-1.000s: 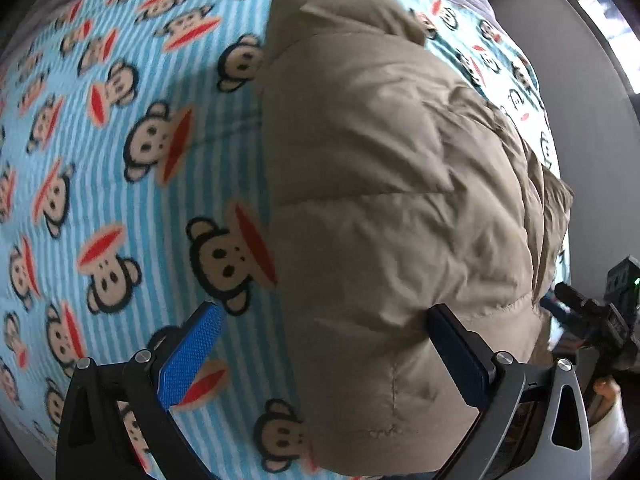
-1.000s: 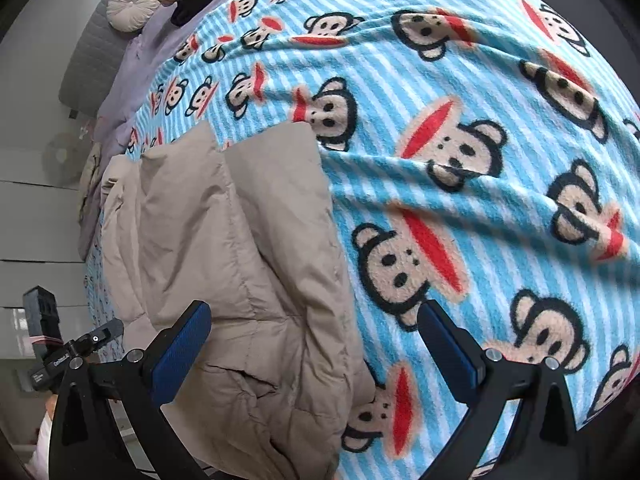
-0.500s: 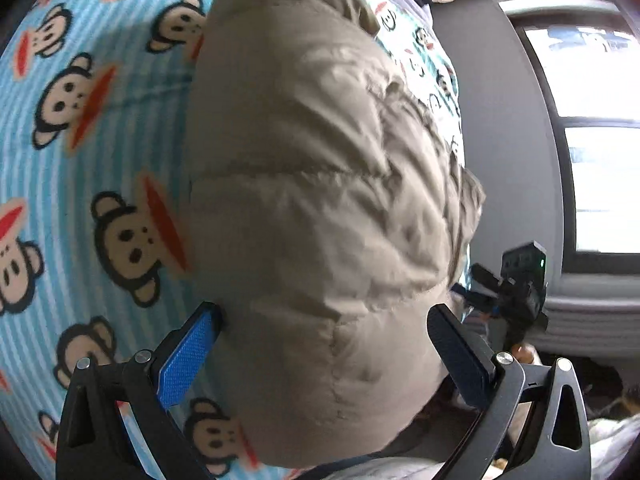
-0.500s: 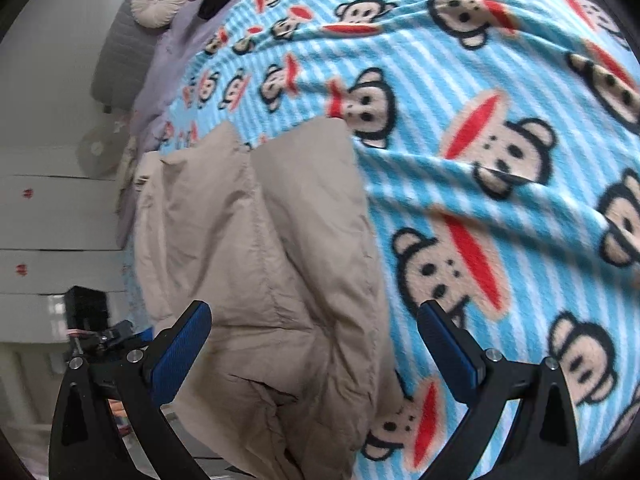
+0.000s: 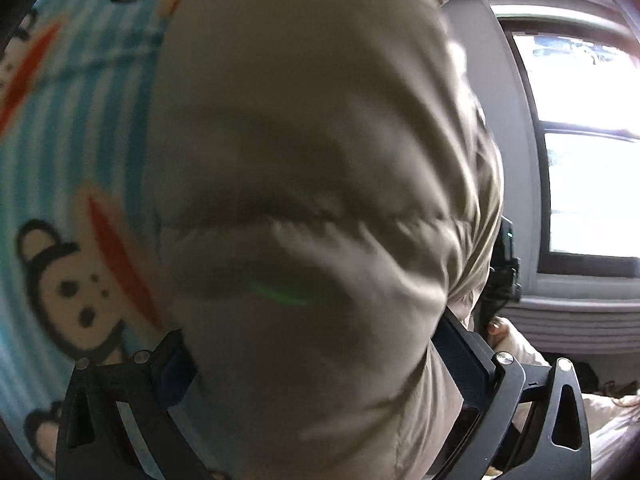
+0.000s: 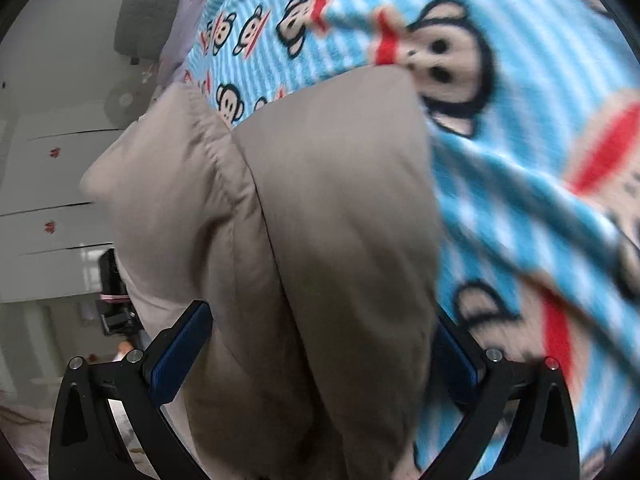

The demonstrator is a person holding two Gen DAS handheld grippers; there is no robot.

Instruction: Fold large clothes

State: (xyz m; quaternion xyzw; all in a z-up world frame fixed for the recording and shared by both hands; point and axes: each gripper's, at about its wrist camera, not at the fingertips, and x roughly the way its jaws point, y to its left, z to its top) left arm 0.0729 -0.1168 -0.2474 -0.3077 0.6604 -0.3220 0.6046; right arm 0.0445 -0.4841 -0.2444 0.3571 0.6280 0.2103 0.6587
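Observation:
A tan puffer jacket (image 5: 312, 184) lies folded on a bed with a blue striped monkey-print blanket (image 5: 80, 128). In the left wrist view its padded end bulges between the wide-apart fingers of my left gripper (image 5: 316, 356), which is open around it. In the right wrist view the jacket (image 6: 304, 240) fills the gap of my right gripper (image 6: 320, 344), also open, with the jacket's end between its blue pads. The blanket (image 6: 520, 160) lies to the right. The jacket hides part of the inner pads in both views.
A window (image 5: 580, 140) and grey wall stand right of the bed in the left wrist view. A white drawer unit (image 6: 48, 208) and grey headboard (image 6: 148, 4) show at left in the right wrist view. The other gripper (image 6: 114, 300) shows beyond the jacket.
Both grippers have moved forward onto the jacket's end. The jacket now fills the gap between each pair of fingers. Both views are blurred with motion.

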